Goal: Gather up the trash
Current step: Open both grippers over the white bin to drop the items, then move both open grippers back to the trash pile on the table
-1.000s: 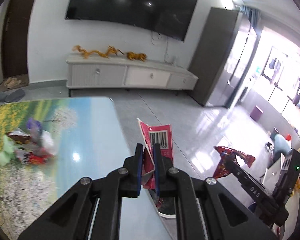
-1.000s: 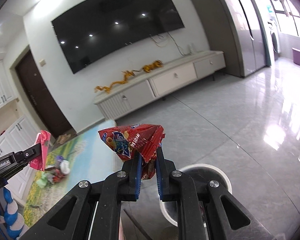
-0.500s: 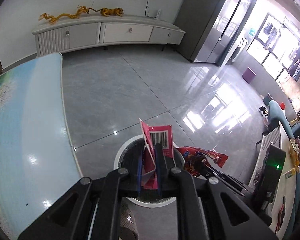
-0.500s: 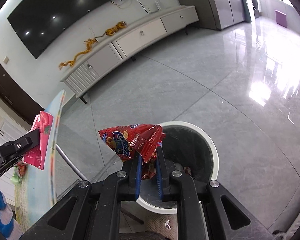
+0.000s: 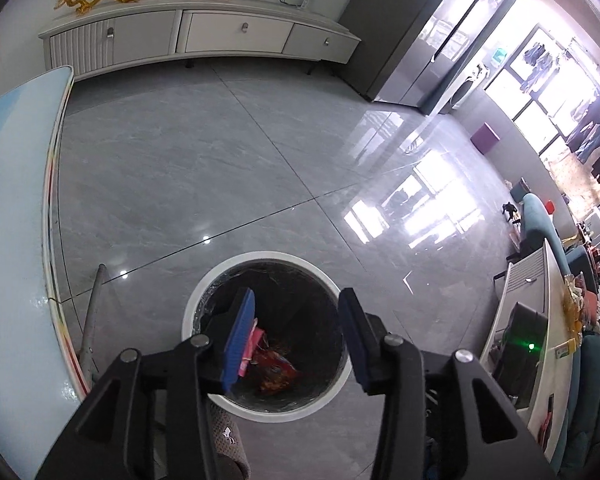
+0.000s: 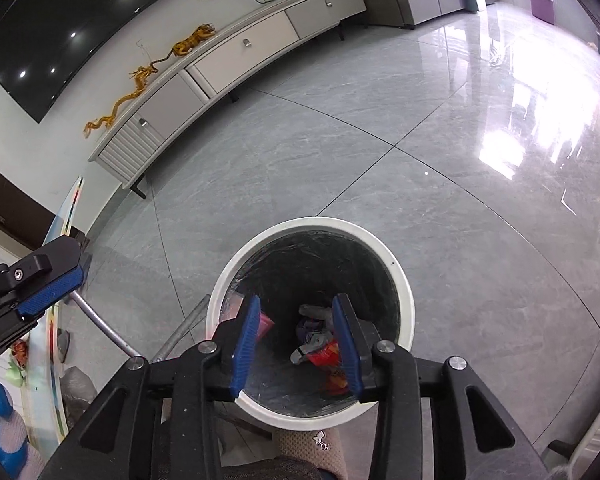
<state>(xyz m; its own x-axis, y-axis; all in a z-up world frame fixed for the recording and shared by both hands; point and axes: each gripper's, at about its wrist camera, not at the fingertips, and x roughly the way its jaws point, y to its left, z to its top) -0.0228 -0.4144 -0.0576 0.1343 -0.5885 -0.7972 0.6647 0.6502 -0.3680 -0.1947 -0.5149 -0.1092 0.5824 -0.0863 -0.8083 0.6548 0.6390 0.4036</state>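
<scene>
1. Over the white trash bin (image 5: 192,312), your left gripper (image 5: 296,336) has its jaws opening, nothing between them.
2. Your right gripper (image 6: 296,340) likewise: jaws opening, empty.
3. Pink wrapper (image 5: 250,346) and red wrapper (image 6: 328,356) lie inside the bin.

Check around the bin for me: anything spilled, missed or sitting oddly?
Nothing stands out. The white bin stands upright on the floor, with the pink wrapper and red wrapper inside it. No trash shows on the tiles around it. Both grippers' jaws are opening, with nothing between them.
</scene>
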